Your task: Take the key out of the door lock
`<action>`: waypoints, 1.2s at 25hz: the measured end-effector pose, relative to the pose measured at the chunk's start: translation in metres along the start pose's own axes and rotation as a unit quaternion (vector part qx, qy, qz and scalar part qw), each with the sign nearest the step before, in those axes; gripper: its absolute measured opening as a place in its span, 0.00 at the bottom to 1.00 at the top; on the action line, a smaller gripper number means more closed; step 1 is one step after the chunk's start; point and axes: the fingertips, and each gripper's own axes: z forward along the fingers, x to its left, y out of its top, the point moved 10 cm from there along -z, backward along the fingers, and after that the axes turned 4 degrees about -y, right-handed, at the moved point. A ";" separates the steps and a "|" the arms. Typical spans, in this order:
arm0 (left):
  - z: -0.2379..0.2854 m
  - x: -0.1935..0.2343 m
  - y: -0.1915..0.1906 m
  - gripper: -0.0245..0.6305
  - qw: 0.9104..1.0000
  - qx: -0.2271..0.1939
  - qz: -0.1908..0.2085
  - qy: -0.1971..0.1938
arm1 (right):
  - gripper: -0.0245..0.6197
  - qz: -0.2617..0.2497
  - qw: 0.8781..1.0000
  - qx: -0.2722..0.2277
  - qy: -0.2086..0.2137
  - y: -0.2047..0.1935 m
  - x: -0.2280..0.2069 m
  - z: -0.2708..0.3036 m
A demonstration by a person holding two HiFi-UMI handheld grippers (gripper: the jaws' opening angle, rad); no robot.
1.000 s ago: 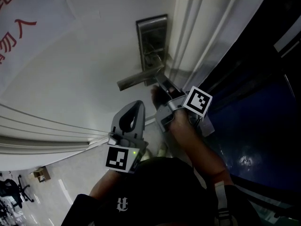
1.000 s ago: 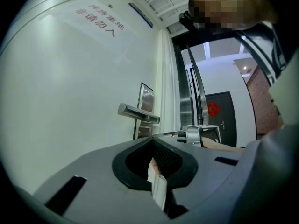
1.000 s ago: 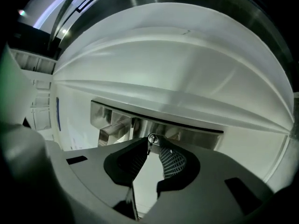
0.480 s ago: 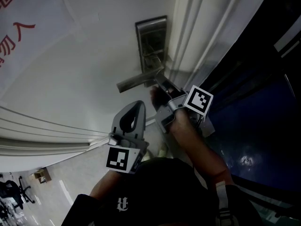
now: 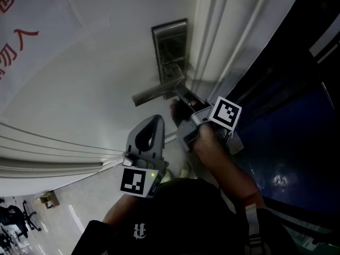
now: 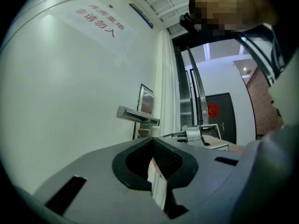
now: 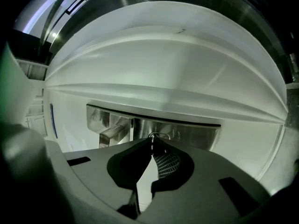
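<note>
Though head view hides it, right claw (image 7: 152, 141) pinches key (image 7: 163, 135).

The door (image 5: 79, 89) is white. The lock plate (image 5: 170, 39) is silver, and so are the handle (image 5: 151, 93) at its lower end and the key (image 7: 153, 136). Left of the lock plate there are red characters (image 5: 21, 36). The left gripper (image 5: 153, 119) and the right gripper (image 5: 180, 93) are grey, and their cubes have black-and-white squares.
</note>
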 end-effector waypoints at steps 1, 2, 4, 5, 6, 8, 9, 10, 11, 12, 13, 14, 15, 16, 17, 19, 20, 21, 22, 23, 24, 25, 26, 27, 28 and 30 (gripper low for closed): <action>0.000 0.000 0.000 0.05 1.000 0.000 0.000 0.000 | 0.07 0.001 1.000 0.000 0.001 0.000 0.000 0.000; 0.000 0.001 0.000 0.05 1.000 0.000 -0.001 0.000 | 0.07 0.002 1.000 0.001 0.001 0.000 -0.001 0.000; -0.001 0.002 0.000 0.05 1.000 0.001 -0.002 0.000 | 0.07 0.009 1.000 0.003 0.002 0.001 -0.001 -0.001; -0.001 0.003 0.000 0.05 1.000 0.001 -0.002 0.000 | 0.07 0.014 1.000 0.004 0.003 0.001 -0.001 -0.001; -0.001 0.004 0.001 0.05 1.000 0.001 -0.003 0.001 | 0.07 0.019 1.000 0.004 0.004 0.001 -0.001 -0.001; -0.001 0.005 0.001 0.05 1.000 0.000 -0.003 0.000 | 0.07 0.020 1.000 0.006 0.003 0.001 -0.001 -0.001; -0.001 0.006 0.002 0.05 1.000 -0.001 -0.003 0.000 | 0.07 0.014 1.000 0.008 0.002 0.001 -0.001 -0.002; 0.000 0.007 0.002 0.05 1.000 -0.001 -0.003 0.000 | 0.07 0.006 1.000 0.011 -0.001 0.002 0.000 -0.002; 0.000 0.008 0.002 0.05 1.000 -0.002 -0.003 0.000 | 0.07 -0.003 1.000 0.016 -0.003 0.004 0.000 -0.002; 0.000 0.009 0.002 0.05 1.000 -0.002 -0.003 0.000 | 0.07 -0.008 1.000 0.023 -0.003 0.005 0.000 -0.001; 0.000 0.010 0.002 0.05 1.000 -0.002 -0.004 0.000 | 0.07 -0.006 1.000 0.028 -0.002 0.006 0.000 0.000; 0.000 0.011 0.002 0.05 1.000 -0.002 -0.004 -0.001 | 0.07 0.003 0.999 0.032 0.002 0.006 -0.001 0.000; 0.000 0.010 0.003 0.05 1.000 -0.001 -0.003 -0.003 | 0.07 0.018 0.999 0.034 0.007 0.006 -0.001 0.000; 0.000 0.008 0.003 0.05 1.000 0.000 -0.003 -0.005 | 0.07 0.033 0.999 0.034 0.012 0.004 -0.001 -0.004; 0.000 0.005 0.004 0.05 1.000 0.001 -0.002 -0.008 | 0.07 0.042 0.998 0.033 0.016 0.003 0.000 -0.009; 0.001 0.001 0.005 0.05 1.000 0.003 -0.001 -0.011 | 0.07 0.033 0.999 0.030 0.019 0.002 0.000 -0.021; 0.002 0.000 0.005 0.05 1.000 0.002 0.000 -0.012 | 0.07 0.023 0.999 0.031 0.020 0.002 0.000 -0.023; 0.003 -0.002 0.005 0.05 1.000 0.001 0.000 -0.012 | 0.07 0.015 0.999 0.033 0.022 0.003 0.000 -0.024; 0.004 -0.005 0.005 0.05 1.000 0.001 0.000 -0.014 | 0.07 0.011 0.999 0.035 0.022 0.003 0.000 -0.025; 0.005 -0.008 0.004 0.05 1.000 0.001 0.001 -0.016 | 0.07 0.010 0.999 0.037 0.022 0.002 0.000 -0.026; 0.006 -0.010 0.003 0.05 1.000 0.002 0.001 -0.019 | 0.07 0.012 0.999 0.038 0.022 0.002 -0.002 -0.027; 0.007 -0.010 0.002 0.05 1.000 0.003 0.002 -0.022 | 0.07 0.014 0.999 0.038 0.021 0.002 -0.003 -0.026; 0.009 -0.009 0.001 0.05 1.000 0.004 0.002 -0.023 | 0.07 0.015 0.999 0.038 0.021 0.002 -0.005 -0.024; 0.010 -0.009 0.000 0.05 1.000 0.005 0.001 -0.024 | 0.07 0.015 0.999 0.038 0.020 0.002 -0.007 -0.023; 0.011 -0.009 0.000 0.05 1.000 0.006 0.001 -0.024 | 0.07 0.013 0.999 0.038 0.019 0.002 -0.007 -0.023; 0.010 -0.010 0.000 0.05 1.000 0.007 0.000 -0.024 | 0.07 0.011 0.999 0.039 0.017 0.002 -0.007 -0.028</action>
